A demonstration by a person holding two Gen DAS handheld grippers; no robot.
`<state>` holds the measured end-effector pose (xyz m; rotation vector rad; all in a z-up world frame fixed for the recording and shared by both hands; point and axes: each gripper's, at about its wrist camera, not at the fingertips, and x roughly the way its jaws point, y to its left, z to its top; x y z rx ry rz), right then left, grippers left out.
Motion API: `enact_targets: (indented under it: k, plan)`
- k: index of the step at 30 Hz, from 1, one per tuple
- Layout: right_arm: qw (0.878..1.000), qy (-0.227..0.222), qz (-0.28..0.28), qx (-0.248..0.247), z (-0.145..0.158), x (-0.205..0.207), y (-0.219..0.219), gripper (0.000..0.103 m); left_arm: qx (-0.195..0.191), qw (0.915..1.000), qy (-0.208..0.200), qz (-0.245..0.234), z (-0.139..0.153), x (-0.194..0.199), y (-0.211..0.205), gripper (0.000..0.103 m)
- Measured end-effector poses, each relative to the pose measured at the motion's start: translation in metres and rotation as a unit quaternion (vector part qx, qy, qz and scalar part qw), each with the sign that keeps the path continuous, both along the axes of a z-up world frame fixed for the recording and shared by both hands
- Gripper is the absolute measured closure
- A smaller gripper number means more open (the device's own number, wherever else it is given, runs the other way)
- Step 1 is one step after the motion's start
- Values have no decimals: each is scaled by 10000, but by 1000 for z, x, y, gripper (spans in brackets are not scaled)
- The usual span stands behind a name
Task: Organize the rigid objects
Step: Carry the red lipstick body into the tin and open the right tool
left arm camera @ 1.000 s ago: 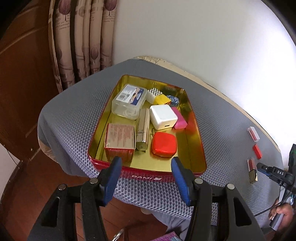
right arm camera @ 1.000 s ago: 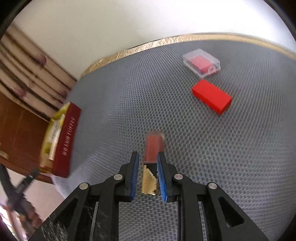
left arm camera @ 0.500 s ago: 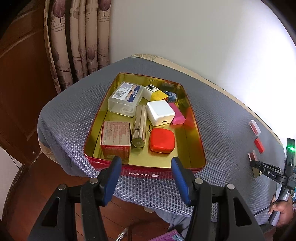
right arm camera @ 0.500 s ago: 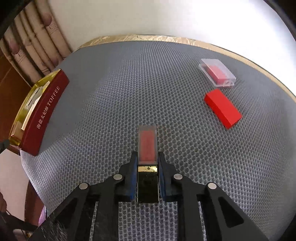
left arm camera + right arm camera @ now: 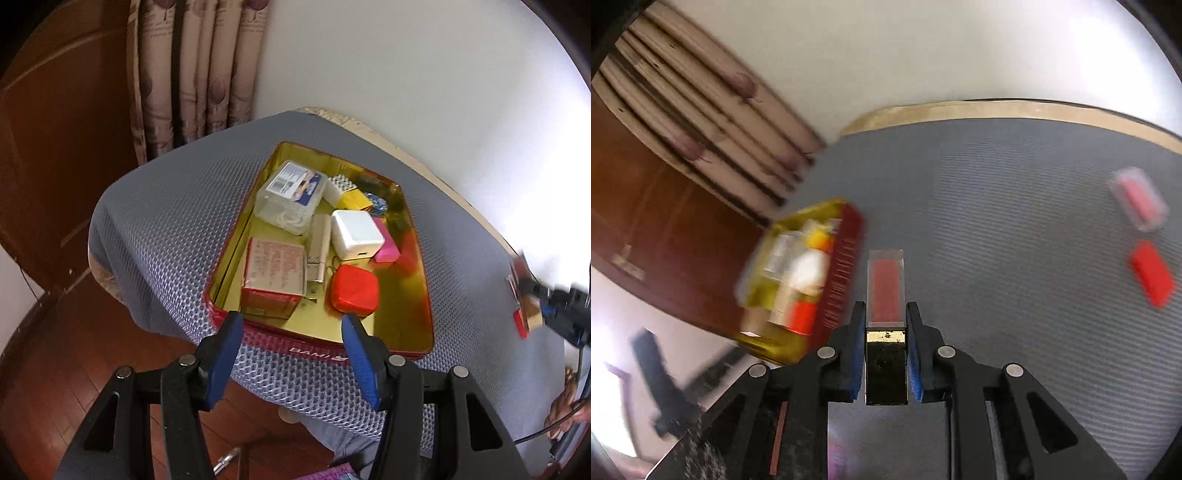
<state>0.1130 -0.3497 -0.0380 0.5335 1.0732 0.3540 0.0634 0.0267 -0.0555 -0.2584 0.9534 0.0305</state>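
I am pinching the lipstick (image 5: 885, 295) in the right tongs (image 5: 885, 354) (clear cap forward) above the counter (image 5: 1015, 258); left tongs (image 5: 291, 354) are hanging spread, empty, before the tin (image 5: 413, 236).

1. We see a table (image 5: 166, 229) covered by a grey honeycomb mat (image 5: 1015, 221).
2. A red tin (image 5: 317, 350) sits on the mat.
3. Well apart from the tin lie a red block (image 5: 1152, 273) and a clear case (image 5: 1139, 199).

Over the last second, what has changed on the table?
The right tongs closed on the clear-capped red and gold case, lifted it off the mat and swung toward the tin. The left tongs stayed open near the tin; the red block and clear box stayed put.
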Motion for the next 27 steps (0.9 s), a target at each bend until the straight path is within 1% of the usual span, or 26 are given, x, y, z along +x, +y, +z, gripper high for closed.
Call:
enact_targets:
  k: [2, 4, 7, 9, 11, 13, 16, 20, 23, 25, 27]
  plan:
    - [9996, 25, 169, 231, 4, 16, 25, 84, -43, 10000, -46, 22, 1, 0, 3, 46]
    - [9985, 65, 343, 420, 6, 32, 53, 84, 57, 9999, -110, 57, 3, 0, 3, 46]
    - [9973, 101, 587, 419, 4, 49, 92, 84, 75, 9999, -117, 82, 3, 0, 5, 46]
    - [9966, 167, 680, 440, 1, 54, 105, 84, -8, 9999, -100, 119, 2, 1, 8, 46]
    - [9964, 232, 743, 335, -6, 59, 117, 84, -65, 9999, -107, 119, 3, 1, 10, 45]
    - [9958, 355, 763, 350, -15, 63, 122, 84, -86, 9998, -110, 131, 3, 1, 11, 45]
    - [9956, 445, 798, 214, -27, 68, 133, 84, -144, 9997, -106, 138, 3, 1, 13, 44]
    - [9954, 498, 820, 40, -36, 69, 138, 84, -244, 9995, -112, 178, 3, 2, 16, 44]
    - [9954, 517, 806, -5, -40, 73, 145, 81, -204, 9996, -100, 195, 3, 1, 16, 44]
    - [9954, 496, 816, -11, -40, 72, 146, 81, -188, 9996, -47, 215, 2, 2, 16, 41]
    - [9960, 433, 777, -1, -38, 71, 144, 78, -207, 9995, -13, 248, 1, 2, 18, 41]
